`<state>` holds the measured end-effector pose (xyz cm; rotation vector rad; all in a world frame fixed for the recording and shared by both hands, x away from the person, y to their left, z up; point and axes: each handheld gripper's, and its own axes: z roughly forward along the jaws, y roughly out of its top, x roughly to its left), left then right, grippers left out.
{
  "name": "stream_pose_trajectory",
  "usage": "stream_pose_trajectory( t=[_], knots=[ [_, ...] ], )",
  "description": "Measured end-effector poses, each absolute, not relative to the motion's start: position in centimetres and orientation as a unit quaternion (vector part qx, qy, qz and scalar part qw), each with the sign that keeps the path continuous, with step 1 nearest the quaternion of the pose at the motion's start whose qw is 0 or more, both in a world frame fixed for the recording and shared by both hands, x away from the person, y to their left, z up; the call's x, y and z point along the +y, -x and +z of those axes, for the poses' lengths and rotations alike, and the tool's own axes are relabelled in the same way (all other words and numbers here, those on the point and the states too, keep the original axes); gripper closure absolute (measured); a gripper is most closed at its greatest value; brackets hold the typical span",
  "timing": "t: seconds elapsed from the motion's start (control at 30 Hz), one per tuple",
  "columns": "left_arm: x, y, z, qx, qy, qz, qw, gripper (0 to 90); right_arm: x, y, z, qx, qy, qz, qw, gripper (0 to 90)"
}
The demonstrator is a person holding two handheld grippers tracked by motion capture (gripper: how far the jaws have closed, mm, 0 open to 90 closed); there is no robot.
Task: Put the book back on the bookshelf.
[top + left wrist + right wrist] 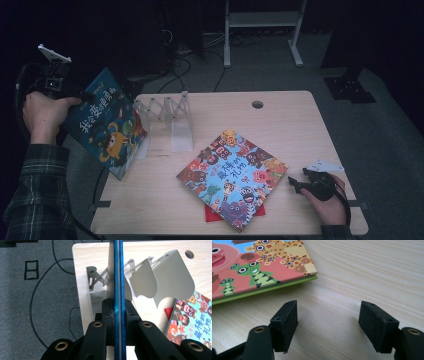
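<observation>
Clamping the blue book (117,277) edge-on, the left tool (117,312) hangs beside the rack (160,277).

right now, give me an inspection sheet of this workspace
surface: wooden table, round hole near far edge
job's things: blue book held upright at the left edge beside the rack; second book flat, over something red
clutter: nothing seen
grippers: left gripper clamped on the blue book's edge; right gripper open, low over the table
cables: black cables on the floor
surroundings: grey carpet, white stand behind
</observation>
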<state>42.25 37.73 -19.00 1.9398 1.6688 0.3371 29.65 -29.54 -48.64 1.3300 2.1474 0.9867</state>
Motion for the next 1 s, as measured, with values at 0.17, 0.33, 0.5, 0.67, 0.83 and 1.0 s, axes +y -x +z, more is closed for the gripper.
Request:
stream_pose_trajectory(
  t=[0.17,0.33,0.5,0.67,0.83,1.0],
  knots=[
    [37.9,-42.6,-19.4,0.634,-0.712,0.131,0.271,82.5,-29.5,-29.6,-48.6,0.774,-0.479,0.356,0.213,30.2],
    [38.6,-42.8,-19.8,0.650,-0.697,0.138,0.270,82.5,-29.5,-29.6,-48.6,0.773,-0.480,0.356,0.213,30.2],
    [38.7,-42.8,-20.3,0.654,-0.692,0.138,0.271,82.4,-29.5,-29.6,-48.6,0.774,-0.479,0.355,0.213,30.2],
    [38.7,-42.5,-20.4,0.657,-0.689,0.141,0.273,82.3,-29.5,-29.6,-48.6,0.774,-0.479,0.355,0.213,30.2],
    [38.5,-42.5,-20.4,0.653,-0.695,0.149,0.264,80.9,-29.5,-29.6,-48.6,0.774,-0.479,0.355,0.213,30.2],
    [38.6,-42.6,-20.2,0.648,-0.702,0.157,0.252,70.4,-29.5,-29.6,-48.6,0.774,-0.479,0.355,0.214,30.2]
  ],
)
